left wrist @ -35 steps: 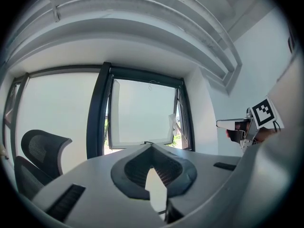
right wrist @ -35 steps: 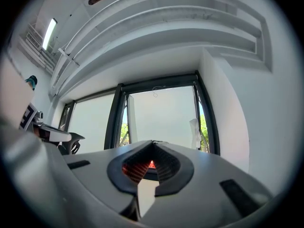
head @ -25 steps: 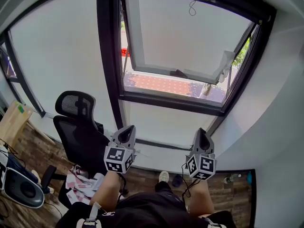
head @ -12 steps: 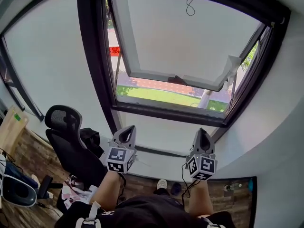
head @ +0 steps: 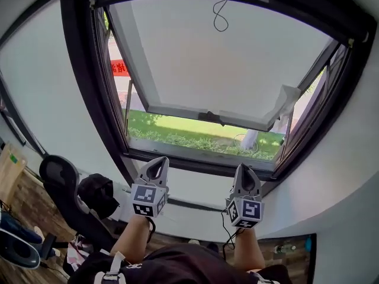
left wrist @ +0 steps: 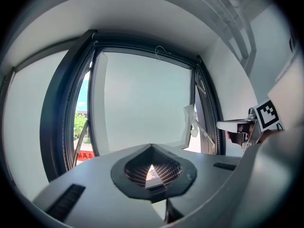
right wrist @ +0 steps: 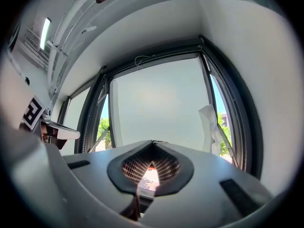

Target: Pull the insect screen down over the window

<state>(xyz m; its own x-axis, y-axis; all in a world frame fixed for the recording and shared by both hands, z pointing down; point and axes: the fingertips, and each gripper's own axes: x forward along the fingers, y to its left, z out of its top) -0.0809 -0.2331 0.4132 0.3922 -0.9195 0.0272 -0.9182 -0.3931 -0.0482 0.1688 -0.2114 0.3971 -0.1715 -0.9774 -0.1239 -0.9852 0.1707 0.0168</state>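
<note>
A dark-framed window (head: 87, 93) fills the head view, its sash (head: 237, 58) tilted outward over grass. A thin looped cord (head: 220, 16) hangs from the top rail; it also shows as the cord (left wrist: 161, 51) in the left gripper view and the cord (right wrist: 142, 58) in the right gripper view. No screen mesh covers the opening. My left gripper (head: 159, 161) and right gripper (head: 244, 168) are held side by side below the sill, pointing at the window, both shut and empty. The left gripper (left wrist: 151, 146) and right gripper (right wrist: 153, 143) show meeting tips.
A white rag (head: 288, 98) hangs on the sash's right stay. A black office chair (head: 58, 175) with a dark bag (head: 98, 193) stands at lower left on the wood floor. A plain wall (head: 349, 176) closes in on the right. A bottle (head: 284, 248) lies on the floor.
Both grippers have come closer to the window together, still shut. The window now looks larger and the chair has slid toward the left edge of the head view.
</note>
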